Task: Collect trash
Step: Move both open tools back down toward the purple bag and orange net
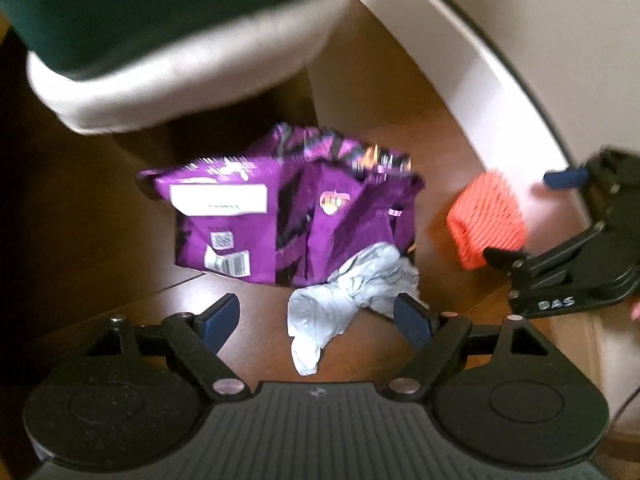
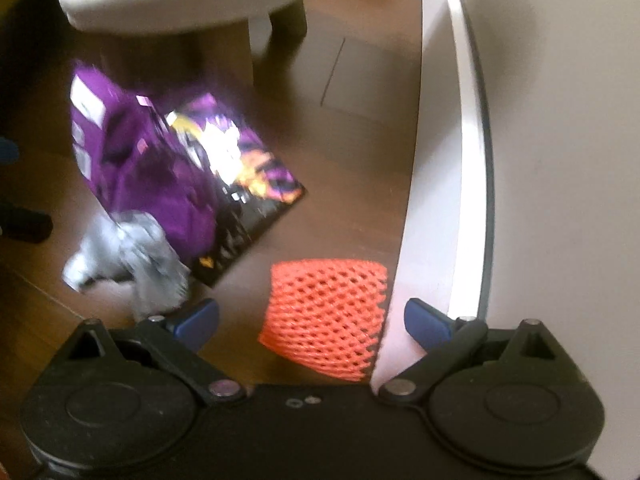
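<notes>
Three pieces of trash lie on the brown floor [image 1: 100, 208]: a purple snack bag [image 1: 280, 216], a crumpled grey glove [image 1: 344, 292] touching it, and an orange foam net [image 2: 326, 320]. The left gripper [image 1: 316, 322] gapes over the glove, the right gripper [image 2: 312, 320] gapes over the net.

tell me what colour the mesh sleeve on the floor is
Bright orange-red, in an open diamond mesh pattern: the mesh sleeve shows best in the right wrist view.
</notes>
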Demonstrator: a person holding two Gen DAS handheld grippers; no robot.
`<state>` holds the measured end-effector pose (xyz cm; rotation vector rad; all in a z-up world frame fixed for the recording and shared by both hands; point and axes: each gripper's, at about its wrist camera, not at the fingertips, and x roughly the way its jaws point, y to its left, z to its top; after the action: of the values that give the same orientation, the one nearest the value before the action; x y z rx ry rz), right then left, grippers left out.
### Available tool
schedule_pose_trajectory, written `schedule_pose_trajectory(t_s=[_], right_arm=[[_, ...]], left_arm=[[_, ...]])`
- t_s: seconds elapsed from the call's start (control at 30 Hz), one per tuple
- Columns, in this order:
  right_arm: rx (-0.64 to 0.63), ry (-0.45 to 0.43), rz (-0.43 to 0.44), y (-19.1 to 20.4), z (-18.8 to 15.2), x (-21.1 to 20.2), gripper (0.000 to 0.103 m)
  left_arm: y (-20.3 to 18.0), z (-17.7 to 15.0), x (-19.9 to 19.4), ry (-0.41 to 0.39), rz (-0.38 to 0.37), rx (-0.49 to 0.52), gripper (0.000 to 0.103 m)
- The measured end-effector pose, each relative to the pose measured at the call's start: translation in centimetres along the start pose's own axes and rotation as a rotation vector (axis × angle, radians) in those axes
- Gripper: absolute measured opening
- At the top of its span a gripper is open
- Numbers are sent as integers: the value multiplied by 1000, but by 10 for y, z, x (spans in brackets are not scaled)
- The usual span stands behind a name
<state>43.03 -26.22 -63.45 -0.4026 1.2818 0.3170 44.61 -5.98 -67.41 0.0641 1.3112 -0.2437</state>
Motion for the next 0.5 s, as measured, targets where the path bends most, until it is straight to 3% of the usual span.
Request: schedule_pose_trajectory(t_s=[0.27,0.5], right_arm=[[-59,43,-4,7,-4,32,99],[-79,46,-15,12,-7,50,96]], left_arm=[[1,-8,56,64,54,-31,84],[3,-11,80,87,70,-53,84]])
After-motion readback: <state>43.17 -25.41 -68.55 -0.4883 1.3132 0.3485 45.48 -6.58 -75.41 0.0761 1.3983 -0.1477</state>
